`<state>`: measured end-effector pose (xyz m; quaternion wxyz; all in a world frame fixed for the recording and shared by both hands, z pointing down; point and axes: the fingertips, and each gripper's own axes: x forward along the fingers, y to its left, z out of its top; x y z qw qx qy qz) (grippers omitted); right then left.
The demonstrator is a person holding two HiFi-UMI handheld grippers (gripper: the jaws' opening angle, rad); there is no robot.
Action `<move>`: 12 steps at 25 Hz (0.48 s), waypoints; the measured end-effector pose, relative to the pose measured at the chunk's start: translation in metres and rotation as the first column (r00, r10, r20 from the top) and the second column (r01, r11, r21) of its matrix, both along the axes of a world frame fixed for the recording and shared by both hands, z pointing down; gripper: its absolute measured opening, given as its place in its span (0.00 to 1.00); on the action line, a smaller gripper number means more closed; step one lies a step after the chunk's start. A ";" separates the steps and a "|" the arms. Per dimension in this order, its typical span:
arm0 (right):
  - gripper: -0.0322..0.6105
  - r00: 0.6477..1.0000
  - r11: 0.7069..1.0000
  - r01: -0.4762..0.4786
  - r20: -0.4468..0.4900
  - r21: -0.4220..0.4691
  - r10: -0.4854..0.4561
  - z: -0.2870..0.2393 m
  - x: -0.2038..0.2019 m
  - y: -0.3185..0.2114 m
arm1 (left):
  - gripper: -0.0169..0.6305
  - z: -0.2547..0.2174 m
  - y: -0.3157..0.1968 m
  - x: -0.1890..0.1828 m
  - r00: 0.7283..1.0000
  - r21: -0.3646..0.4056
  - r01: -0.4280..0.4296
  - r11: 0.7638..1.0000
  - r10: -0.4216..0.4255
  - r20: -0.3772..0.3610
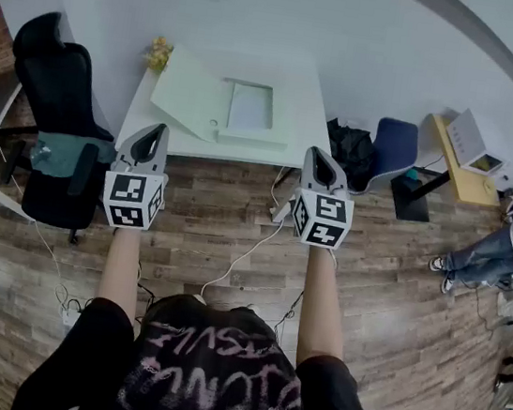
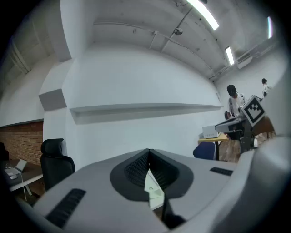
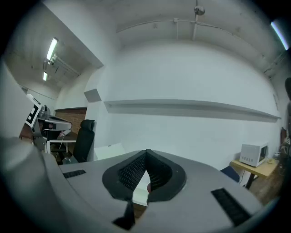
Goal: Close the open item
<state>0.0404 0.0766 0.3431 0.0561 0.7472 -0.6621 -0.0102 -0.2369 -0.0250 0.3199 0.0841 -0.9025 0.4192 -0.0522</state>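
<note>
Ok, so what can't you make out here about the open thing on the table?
- Open white item: head view, too small to tell its type or hinge.
- Same item, gripper views: left gripper and right gripper block nearly all of it.
- Yellow object: too small to identify.
- Person: cut off by the right edge.

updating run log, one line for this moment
left gripper shut, empty | right gripper shut, empty | white box on table open, untouched

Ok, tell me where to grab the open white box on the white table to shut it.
Grip the free far-left edge of the pale flat lid, which lies spread left of the white box base. Come from the white table's left end: the hinge seems to run beside the base, so that edge swings furthest.
</note>
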 end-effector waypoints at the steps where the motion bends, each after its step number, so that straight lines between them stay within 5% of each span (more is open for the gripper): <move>1: 0.06 1.000 1.000 0.000 -0.001 0.000 0.000 0.000 0.000 0.000 | 0.03 0.000 0.000 0.001 1.000 0.001 -0.002 1.000 0.002 0.000; 12: 0.06 1.000 1.000 0.004 -0.029 -0.013 -0.004 0.002 -0.008 -0.004 | 0.03 0.005 -0.003 -0.003 1.000 -0.013 -0.011 1.000 0.011 -0.011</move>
